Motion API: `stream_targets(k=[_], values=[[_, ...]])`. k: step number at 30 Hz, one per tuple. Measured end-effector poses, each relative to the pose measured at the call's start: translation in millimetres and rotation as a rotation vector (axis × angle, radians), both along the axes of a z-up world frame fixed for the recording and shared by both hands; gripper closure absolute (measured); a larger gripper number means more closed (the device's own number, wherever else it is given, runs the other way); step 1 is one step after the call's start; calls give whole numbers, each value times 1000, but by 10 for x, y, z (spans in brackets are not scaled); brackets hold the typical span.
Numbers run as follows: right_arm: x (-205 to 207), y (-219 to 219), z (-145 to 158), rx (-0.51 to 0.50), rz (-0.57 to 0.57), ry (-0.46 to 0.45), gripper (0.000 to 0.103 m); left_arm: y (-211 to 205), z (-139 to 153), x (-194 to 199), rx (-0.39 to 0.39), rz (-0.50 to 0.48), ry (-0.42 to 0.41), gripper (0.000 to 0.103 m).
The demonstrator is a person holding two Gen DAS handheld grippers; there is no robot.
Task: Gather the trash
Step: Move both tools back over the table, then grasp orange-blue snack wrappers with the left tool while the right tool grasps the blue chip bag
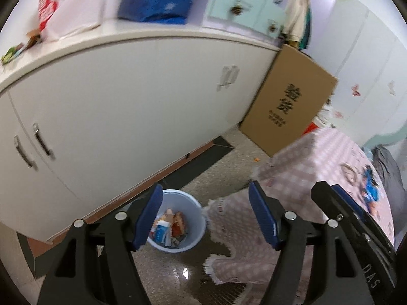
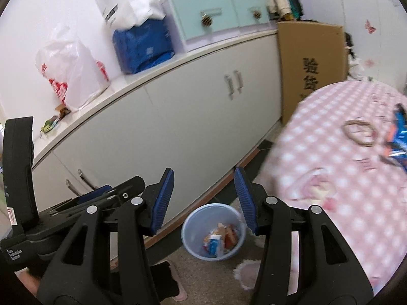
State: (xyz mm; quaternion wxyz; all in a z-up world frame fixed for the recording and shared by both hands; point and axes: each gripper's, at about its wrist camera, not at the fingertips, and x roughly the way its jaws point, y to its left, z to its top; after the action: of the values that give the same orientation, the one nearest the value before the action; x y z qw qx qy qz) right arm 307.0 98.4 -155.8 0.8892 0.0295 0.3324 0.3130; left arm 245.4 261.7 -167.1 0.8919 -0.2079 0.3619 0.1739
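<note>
A light blue trash bin (image 1: 194,236) stands on the floor by the white cabinet, with several wrappers and small boxes (image 1: 169,227) inside; it also shows in the right wrist view (image 2: 189,239). My left gripper (image 1: 206,218) is open and empty above the bin. My right gripper (image 2: 204,199) is open and empty above the bin too. A blue wrapper (image 2: 398,137) lies on the pink checked tablecloth (image 2: 343,178) at the right; the left wrist view shows it too (image 1: 370,185). A small green wrapper (image 2: 49,124) lies on the cabinet top.
A long white cabinet (image 1: 122,101) runs along the wall, with plastic bags (image 2: 68,66), a blue bag (image 2: 142,48) and mint drawers (image 2: 208,20) on top. A cardboard box (image 1: 287,99) leans at its end. A hair tie loop (image 2: 360,132) lies on the table.
</note>
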Motion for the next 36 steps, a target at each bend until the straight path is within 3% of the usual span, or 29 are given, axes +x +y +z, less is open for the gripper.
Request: stream_targets(k=[9, 19, 25, 30, 36], values=[[38, -1106, 218, 16, -155, -32, 50, -983, 179, 323, 1, -230, -9, 32], [269, -2470, 192, 12, -372, -12, 48, -2189, 177, 921, -29, -458, 45, 32], [454, -3003, 123, 5, -448, 19, 45, -2769, 133, 1230, -10, -530, 65, 32], [606, -3260, 82, -3, -474, 39, 42, -3020, 16, 1490, -10, -550, 100, 32], [824, -3396, 45, -16, -476, 55, 40, -3193, -119, 1742, 93, -514, 140, 32]])
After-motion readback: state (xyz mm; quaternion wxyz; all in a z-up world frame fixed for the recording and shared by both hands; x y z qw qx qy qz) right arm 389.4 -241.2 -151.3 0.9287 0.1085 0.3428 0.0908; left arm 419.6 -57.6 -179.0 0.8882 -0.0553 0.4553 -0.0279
